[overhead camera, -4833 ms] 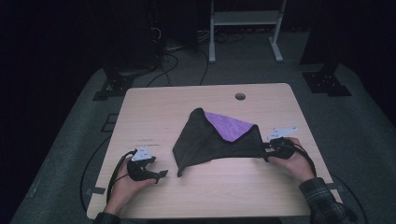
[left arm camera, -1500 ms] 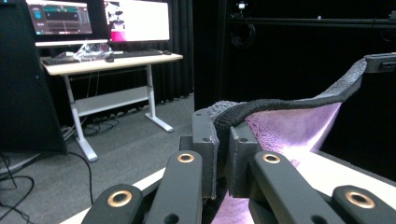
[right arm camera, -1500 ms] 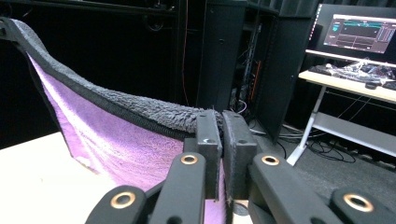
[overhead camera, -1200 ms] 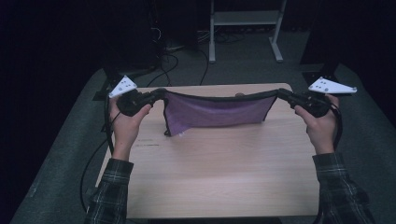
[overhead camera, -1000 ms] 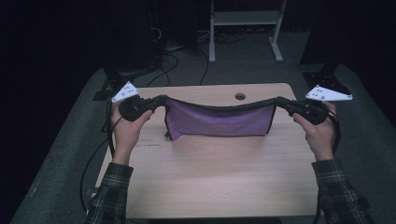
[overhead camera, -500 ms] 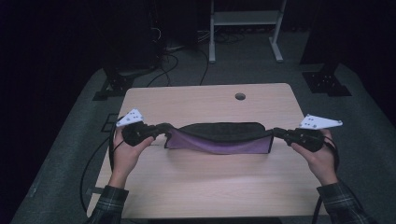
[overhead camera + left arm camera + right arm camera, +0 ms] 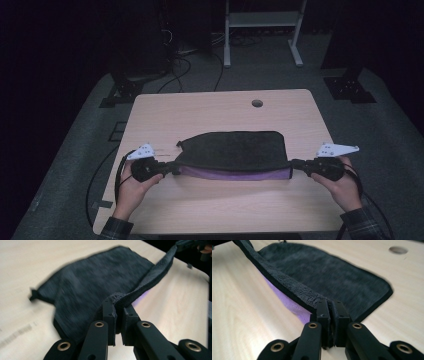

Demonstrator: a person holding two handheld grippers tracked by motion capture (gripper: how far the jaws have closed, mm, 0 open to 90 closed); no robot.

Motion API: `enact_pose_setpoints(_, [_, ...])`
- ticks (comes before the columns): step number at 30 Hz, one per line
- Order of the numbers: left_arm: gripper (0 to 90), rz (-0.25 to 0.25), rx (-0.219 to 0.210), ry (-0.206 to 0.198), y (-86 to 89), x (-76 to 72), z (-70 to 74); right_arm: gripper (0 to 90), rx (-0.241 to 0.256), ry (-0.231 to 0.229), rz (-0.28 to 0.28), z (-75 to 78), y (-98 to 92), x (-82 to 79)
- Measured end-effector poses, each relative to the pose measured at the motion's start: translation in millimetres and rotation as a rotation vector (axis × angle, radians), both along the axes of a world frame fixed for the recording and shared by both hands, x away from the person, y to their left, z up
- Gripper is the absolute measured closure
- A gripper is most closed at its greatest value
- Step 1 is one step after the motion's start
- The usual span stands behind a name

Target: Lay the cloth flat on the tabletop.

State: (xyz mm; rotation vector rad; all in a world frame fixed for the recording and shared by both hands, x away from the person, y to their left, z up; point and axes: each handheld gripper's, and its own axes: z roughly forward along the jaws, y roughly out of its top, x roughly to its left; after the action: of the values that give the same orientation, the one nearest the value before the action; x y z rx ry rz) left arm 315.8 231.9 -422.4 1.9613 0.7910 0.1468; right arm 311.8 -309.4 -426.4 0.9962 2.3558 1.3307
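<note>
At the left, the left gripper (image 7: 159, 169) is held by the person's left hand (image 7: 131, 186) near the front left corner of the worktop (image 7: 210, 107). In the left gripper view its jaws are seen nearly closed, pinching a bunched corner of the dark grey cloth (image 7: 100, 287) between them; only a thin gap remains between the jaw tips. A grey three-cornered plate (image 7: 141, 151) is carried on top of this gripper, and a cable (image 7: 119, 172) trails from it over the front left edge.

The cloth (image 7: 232, 150) is spread across the middle of the worktop, somewhat nearer the front edge than the back. Its dark side is turned up, and a purple underside (image 7: 235, 174) is shown along the front fold, which is stretched taut between the two grippers. The far part lies flat on the wood. Bare worktop is left behind the cloth up to the back edge, where a round hole (image 7: 257, 103) is set, and a narrower bare strip is left along the front edge.

At the right, the right gripper (image 7: 301, 165) is held by the right hand (image 7: 342, 185) near the right edge. In the right gripper view its jaws are closed on the other corner of the cloth (image 7: 324, 270), with the purple side (image 7: 289, 303) visible just below the grip.

No readable writing is seen on any surface.
</note>
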Motion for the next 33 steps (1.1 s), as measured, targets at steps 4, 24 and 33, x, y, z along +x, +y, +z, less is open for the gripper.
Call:
enact_pose_setpoints(4, [83.8, -0.013, 0.008, 0.042, 3.1, -18.6, -11.6, 85.2, -0.004, 0.033, 0.023, -9.0, -2.8, -18.6])
enact_pose_setpoints(24, [71.6, -0.087, 0.120, 0.139, -2.0, -62.0, -35.9, 76.8, -0.077, 0.128, 0.081, -34.1, -8.8, -68.2])
enact_pose_setpoints(33, [49.2, -0.045, 0.080, 0.060, 4.3, -47.1, -15.4, 50.7, -0.030, 0.019, 0.008, -25.8, -10.6, -51.1])
